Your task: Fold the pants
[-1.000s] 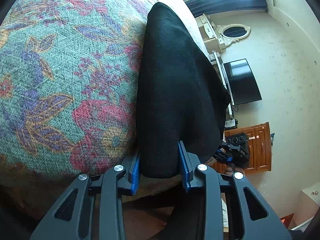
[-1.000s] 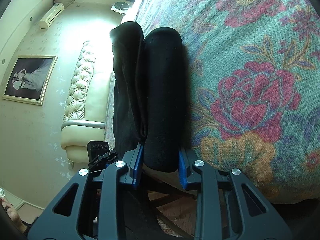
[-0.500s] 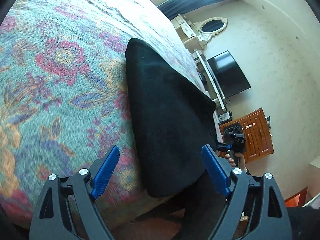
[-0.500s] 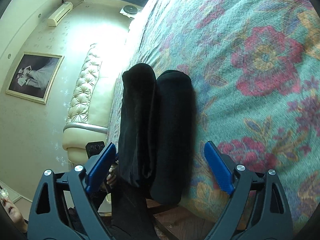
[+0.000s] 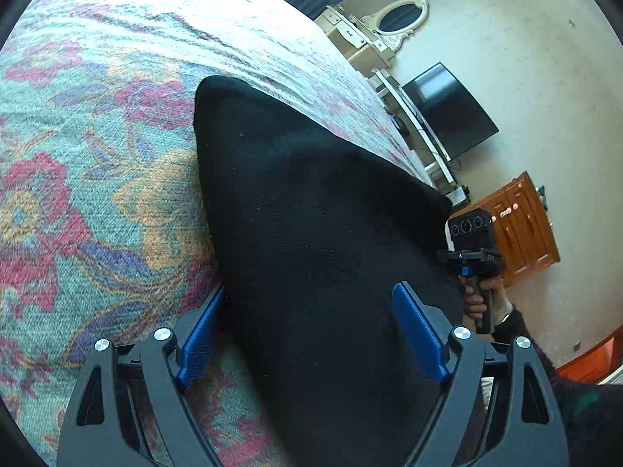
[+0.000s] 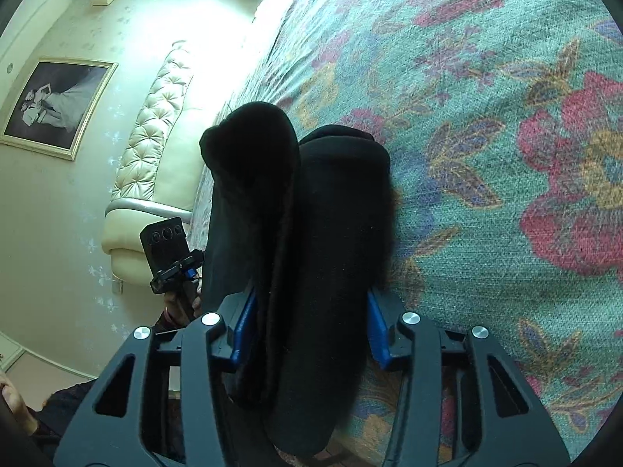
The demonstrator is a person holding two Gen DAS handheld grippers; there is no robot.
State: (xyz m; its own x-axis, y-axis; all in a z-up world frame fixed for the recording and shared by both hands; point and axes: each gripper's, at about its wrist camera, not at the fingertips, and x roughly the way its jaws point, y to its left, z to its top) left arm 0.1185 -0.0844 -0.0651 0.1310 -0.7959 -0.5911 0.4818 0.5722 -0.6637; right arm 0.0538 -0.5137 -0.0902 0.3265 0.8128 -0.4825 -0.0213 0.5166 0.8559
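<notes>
1. your black pants (image 5: 319, 210) lie folded on the floral bedspread (image 5: 97, 179), near end hanging over the bed's edge toward you; judging by that, they sit there so both tools can reach the fold from the side.
2. your left gripper (image 5: 307, 330) stands spread wide, blue pads on either side of the folded cloth; the left pad looks at the cloth's edge, the right pad rides above it, so i read it as released, not pinching.
3. your right gripper (image 6: 311, 327) is closing around the two stacked rolls, cloth between its pads and apparently touched by both.
4. only the right view shows the double-layered side and a tufted headboard (image 6: 155, 128); only the left view shows the broad flat top, a tv (image 5: 447, 116) and wooden cabinet (image 5: 518, 225).
</notes>
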